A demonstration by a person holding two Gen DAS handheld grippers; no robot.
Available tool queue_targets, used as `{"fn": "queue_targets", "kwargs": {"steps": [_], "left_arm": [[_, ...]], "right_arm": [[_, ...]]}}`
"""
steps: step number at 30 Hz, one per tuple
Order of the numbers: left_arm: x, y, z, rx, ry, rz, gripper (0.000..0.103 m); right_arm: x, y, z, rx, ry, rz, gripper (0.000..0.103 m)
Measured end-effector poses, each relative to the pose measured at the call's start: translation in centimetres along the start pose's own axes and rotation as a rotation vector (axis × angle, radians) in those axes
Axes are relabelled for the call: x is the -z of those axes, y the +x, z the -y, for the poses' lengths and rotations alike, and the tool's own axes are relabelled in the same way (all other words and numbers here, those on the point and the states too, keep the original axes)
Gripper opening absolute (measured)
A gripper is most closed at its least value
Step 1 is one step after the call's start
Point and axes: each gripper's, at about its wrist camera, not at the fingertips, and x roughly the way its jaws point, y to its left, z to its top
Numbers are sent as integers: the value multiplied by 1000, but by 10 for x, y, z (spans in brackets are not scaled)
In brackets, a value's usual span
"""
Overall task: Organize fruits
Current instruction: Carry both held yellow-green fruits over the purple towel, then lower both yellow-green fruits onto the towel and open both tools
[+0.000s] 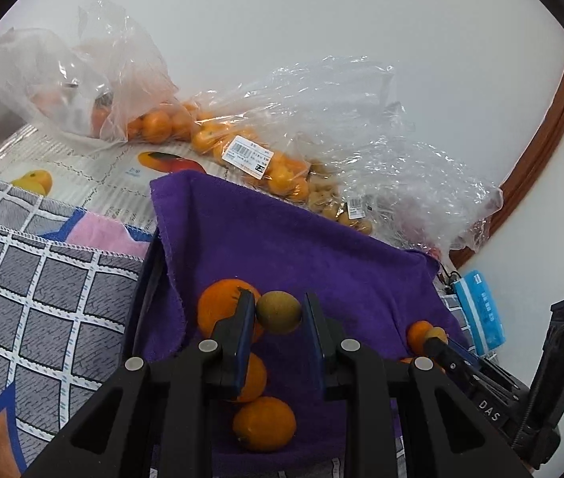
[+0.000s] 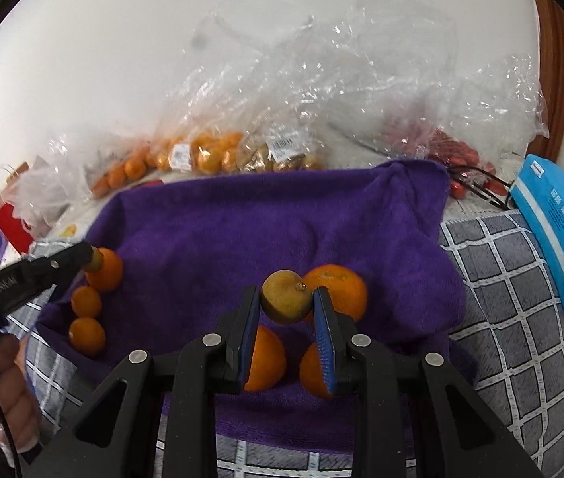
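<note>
While jaws clamp brown fruits (image 1: pixel 278 312), oranges (image 2: pixel 265 358) sit partly hidden behind them.

Round greenish-brown fruit (image 1: pixel 278 312) pinched between gripper pads above a purple towel (image 1: pixel 282 239), a second greenish-brown fruit (image 2: pixel 286 296) likewise pinched, stem end up, oranges (image 2: pixel 337 290) lying loose on the towel in two small clusters

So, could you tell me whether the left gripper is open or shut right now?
Shut: the left gripper has its pads against both sides of a brownish fruit, held above the purple towel.
</note>
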Motion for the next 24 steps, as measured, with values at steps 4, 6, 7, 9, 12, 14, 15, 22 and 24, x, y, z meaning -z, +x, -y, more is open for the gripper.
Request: {"fn": "queue_targets", "kwargs": {"steps": [4,6,7,9,12,14,15,22,24], "left_arm": [[2,3,2,-1,12,-8,23],[3,4,5,-3,22,-7,23],[3,4,6,-8,29,-6,23],[4,3,7,0,33,-9,23],[4,4,8,4,40,-7,23],[5,5,9,9,42,-11,23],[5,6,9,16,44,-16,23],[10,11,18,18,86,-52,23],[12,11,20,15,96,-58,23]], "right_arm": [[0,0,-3,13,-27,-1,27],[2,0,-4,18,-43,-5,27],[3,-1,-5,17,-44,-6,27],[3,-1,-6,15,-53,-13,27],[3,0,-6,7,-58,-15,27],[3,2,-6,10,-64,-28,27],[3,1,-6,10,-65,-26,27],[3,0,-5,12,-73,-36,30],[3,-2,-4,5,-62,-31,37]]}}
